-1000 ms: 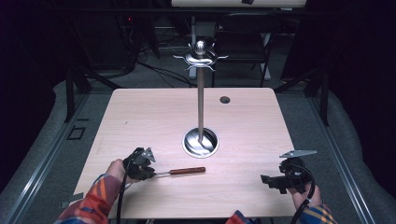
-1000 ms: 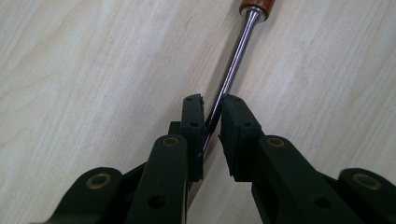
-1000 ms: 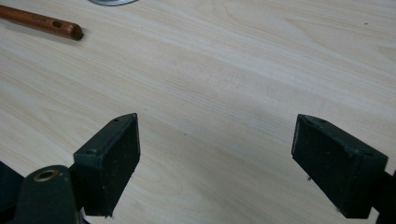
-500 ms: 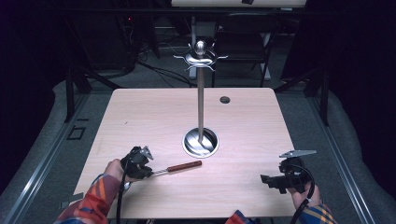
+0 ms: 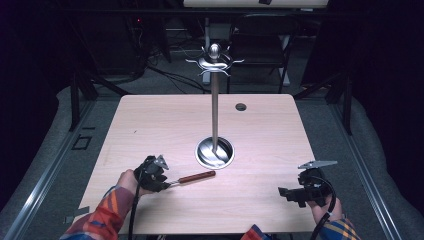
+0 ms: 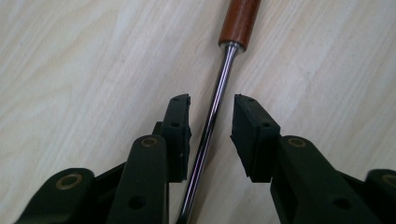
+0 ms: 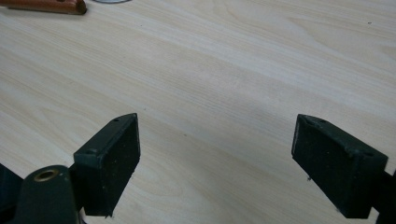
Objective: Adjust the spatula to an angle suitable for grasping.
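- One pale wooden surface [image 5: 150, 125] carries everything, and its back half lies bare except for a small dark hole [image 5: 241, 106] near the back edge.
- Central on it stands a tall steel utensil stand [image 5: 215, 110], a round base dish with hooks at the top of its pole.
- Beside that dish, toward the front-left corner, lies a utensil with a brown wooden handle [image 5: 197, 176]; its steel shank [image 6: 211, 116] runs between the jaws of the left tool [image 6: 211, 109], which are parted and not visibly pressing it.
- Released and wide apart, the right tool [image 7: 217, 154] hovers near the front-right corner, grasping nothing.
- Risk, as I judge it: closing on the thin, slick shank may let the utensil twist or slip, its heavier handle swinging down.
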`<state>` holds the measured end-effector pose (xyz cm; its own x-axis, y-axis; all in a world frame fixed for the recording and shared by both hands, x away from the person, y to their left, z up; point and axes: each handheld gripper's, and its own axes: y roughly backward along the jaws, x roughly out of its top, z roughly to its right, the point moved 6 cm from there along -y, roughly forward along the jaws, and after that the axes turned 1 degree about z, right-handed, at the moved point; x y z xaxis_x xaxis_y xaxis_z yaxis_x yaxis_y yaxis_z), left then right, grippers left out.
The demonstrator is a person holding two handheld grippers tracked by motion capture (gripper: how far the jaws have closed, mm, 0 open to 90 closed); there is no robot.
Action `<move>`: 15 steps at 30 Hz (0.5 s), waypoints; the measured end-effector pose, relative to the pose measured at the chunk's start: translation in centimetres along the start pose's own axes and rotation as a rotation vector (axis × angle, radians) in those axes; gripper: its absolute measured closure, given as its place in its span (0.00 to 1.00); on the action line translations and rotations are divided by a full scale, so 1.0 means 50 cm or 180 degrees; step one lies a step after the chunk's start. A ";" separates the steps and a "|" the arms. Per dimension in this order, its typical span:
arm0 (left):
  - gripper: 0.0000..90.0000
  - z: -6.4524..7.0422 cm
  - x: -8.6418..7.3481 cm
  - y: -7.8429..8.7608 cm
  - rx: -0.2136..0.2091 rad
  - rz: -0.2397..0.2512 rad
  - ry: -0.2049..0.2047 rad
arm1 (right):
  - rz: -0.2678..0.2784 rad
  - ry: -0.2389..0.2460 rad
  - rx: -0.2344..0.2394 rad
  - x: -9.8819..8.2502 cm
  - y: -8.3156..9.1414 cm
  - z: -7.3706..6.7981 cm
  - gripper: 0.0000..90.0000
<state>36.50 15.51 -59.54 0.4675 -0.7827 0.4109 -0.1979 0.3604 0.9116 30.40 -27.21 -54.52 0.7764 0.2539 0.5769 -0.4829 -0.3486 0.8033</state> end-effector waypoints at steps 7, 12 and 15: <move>0.87 0.014 0.018 -0.025 0.0075 -0.0084 -0.0184 | 0.0001 -0.0018 0.0003 -0.001 0.000 0.001 0.17; 0.90 0.009 0.008 -0.020 0.0107 -0.0115 -0.0219 | 0.0002 -0.0014 0.0006 -0.001 0.000 -0.001 0.17; 0.91 0.005 -0.001 -0.016 0.0093 -0.0144 -0.0213 | -0.0001 -0.0022 -0.0005 -0.001 0.001 0.000 0.17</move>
<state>36.40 15.14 -60.27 0.4182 -0.8304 0.3683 -0.2033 0.3096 0.9289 30.33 -27.25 -54.52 0.7794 0.2478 0.5755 -0.4832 -0.3471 0.8038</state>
